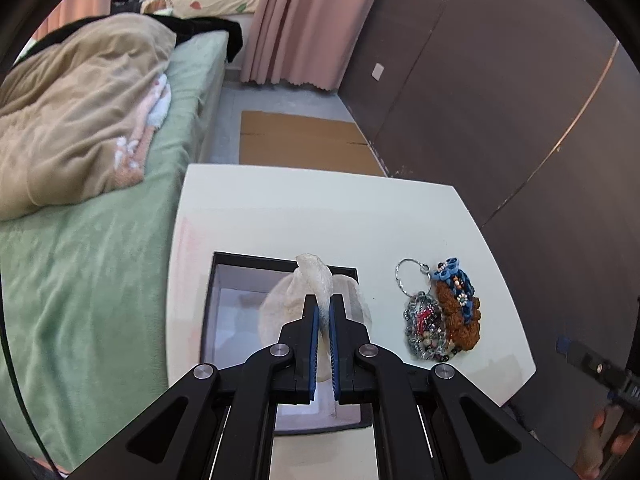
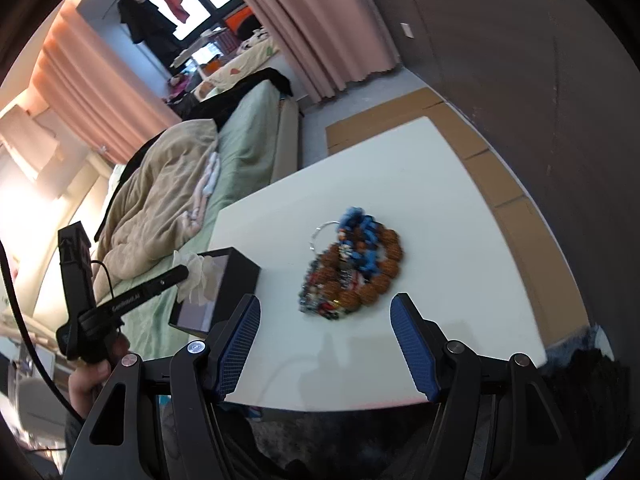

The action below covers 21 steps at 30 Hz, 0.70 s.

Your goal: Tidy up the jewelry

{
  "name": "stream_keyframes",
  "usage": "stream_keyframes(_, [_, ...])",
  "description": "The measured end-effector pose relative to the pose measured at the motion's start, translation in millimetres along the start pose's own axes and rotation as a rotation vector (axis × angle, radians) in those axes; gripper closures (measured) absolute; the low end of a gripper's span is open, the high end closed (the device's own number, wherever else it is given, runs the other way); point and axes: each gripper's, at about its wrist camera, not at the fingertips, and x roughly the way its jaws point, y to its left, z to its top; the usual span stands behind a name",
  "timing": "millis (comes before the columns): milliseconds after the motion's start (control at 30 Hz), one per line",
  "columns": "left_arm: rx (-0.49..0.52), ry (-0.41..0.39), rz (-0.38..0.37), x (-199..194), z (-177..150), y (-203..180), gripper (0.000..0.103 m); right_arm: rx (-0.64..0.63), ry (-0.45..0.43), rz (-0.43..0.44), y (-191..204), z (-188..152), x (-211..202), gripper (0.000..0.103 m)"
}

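Left wrist: bed [image 1: 100, 240] beside table [image 1: 320, 208]; cardboard [image 1: 304, 144] beyond.

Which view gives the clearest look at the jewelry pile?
The left wrist view: the jewelry pile lies sharp on the white table, ring and beads distinct. The right wrist view centres it before the open right gripper, but blurred.

The room held a bed [image 1: 100, 260] with green sheet and beige blanket [image 1: 80, 128], pink curtains [image 1: 296, 20], dark wall panels [image 1: 500, 80], a white table [image 1: 320, 216] and a daylit window [image 2: 192, 4].
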Motion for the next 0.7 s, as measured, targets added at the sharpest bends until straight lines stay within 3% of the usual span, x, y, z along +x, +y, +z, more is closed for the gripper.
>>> stream_keyframes(100, [-0.013,0.041,-0.008,10,4,0,0.098,0.011,-0.002,-0.009,-10,-5,-5,0.035])
stream_keyframes(167, [-0.017,0.066,0.000,15,5,-1,0.091,0.021,-0.002,-0.012,-14,-6,-6,0.035])
stream_keyframes(233, [-0.027,0.076,0.003,15,4,0,0.061,0.027,-0.001,-0.014,-17,-6,-5,0.035])
stream_keyframes(300, [-0.043,0.045,0.001,9,2,3,0.041,0.033,0.003,-0.008,-18,-6,-3,0.035])
stream_keyframes(333, [-0.048,0.024,0.000,4,1,3,0.036,0.032,0.006,-0.005,-17,-7,-1,0.035])
stream_keyframes(700, [-0.038,-0.002,-0.021,-19,3,-7,0.035,0.013,0.018,0.008,-12,-7,11,0.035])
